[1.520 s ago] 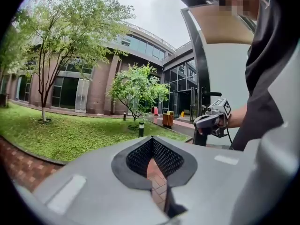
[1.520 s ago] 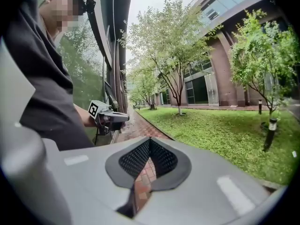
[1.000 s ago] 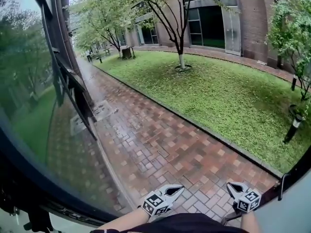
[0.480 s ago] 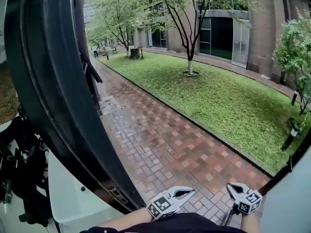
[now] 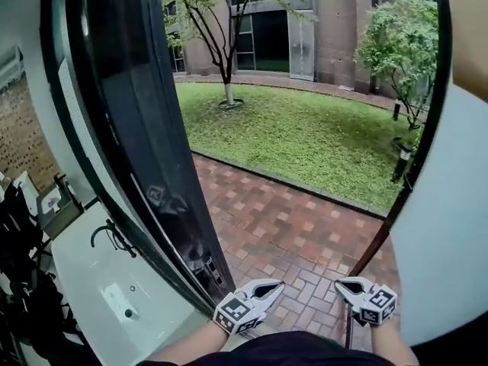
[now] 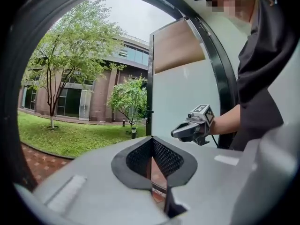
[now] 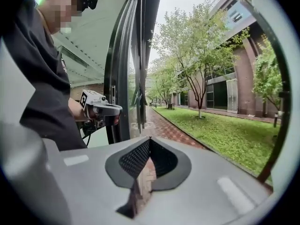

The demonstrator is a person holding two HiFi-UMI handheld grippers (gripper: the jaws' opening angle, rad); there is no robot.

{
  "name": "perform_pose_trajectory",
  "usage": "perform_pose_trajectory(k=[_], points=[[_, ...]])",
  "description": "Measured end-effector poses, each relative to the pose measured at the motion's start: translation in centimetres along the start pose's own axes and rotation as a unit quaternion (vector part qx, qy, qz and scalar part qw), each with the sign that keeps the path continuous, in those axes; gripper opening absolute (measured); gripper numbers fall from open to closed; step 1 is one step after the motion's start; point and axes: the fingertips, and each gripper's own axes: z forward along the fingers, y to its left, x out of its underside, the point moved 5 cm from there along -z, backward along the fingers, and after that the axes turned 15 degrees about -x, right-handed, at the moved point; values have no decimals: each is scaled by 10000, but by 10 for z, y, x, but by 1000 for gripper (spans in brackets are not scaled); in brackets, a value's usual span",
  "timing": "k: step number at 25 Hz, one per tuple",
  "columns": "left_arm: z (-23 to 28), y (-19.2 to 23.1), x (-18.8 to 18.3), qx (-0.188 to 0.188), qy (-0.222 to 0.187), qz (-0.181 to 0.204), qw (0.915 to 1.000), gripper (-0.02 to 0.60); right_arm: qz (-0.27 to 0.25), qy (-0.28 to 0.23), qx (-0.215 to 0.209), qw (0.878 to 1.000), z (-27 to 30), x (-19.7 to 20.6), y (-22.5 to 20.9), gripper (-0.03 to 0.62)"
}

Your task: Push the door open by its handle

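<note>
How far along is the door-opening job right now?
Done: the door stands swung wide at the left, the brick path showing through the doorway. In hand: nothing; left gripper and right gripper are both shut, empty, clear of the door. Left: apparently nothing.

One door [image 5: 141, 120], one left gripper [image 5: 276, 287], one right gripper [image 5: 341, 284].

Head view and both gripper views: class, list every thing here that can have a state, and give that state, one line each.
Door: open, its leaf standing at the person's left.
Left gripper: shut, nothing between its jaws.
Right gripper: shut, nothing between its jaws.
Brick path: looks damp.
</note>
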Motion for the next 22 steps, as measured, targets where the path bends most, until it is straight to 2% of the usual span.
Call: perform_pose_trajectory(k=[3,8,10,13,15,18,22], points=[[-24,-16,4,-1,43,-55,10000,0,17,-116,213,9997,-19,3,28,0],[-59,-53,11,-171,127,-41,9998,0,-13,-318,240,9992,-46,7,66,0],[-71,-76,16,-259,230,-190,9992,0,117,-347,227,9991,-58,15,85,0],[-84,-127,42,-297,444,-649,9965,0,410,-405,-5,9983,-75,41,133,0],[-79,-164,56,-113,522,-777,9955,0,526,-573,-156,9968,-90,58,159,0],[-77,-206,53,272,509,-711,9958,0,715,-660,-87,9952,-113,74,187,0],[-97,-204,34,408,364,-595,9967,0,703,-677,271,9949,-132,67,215,0]])
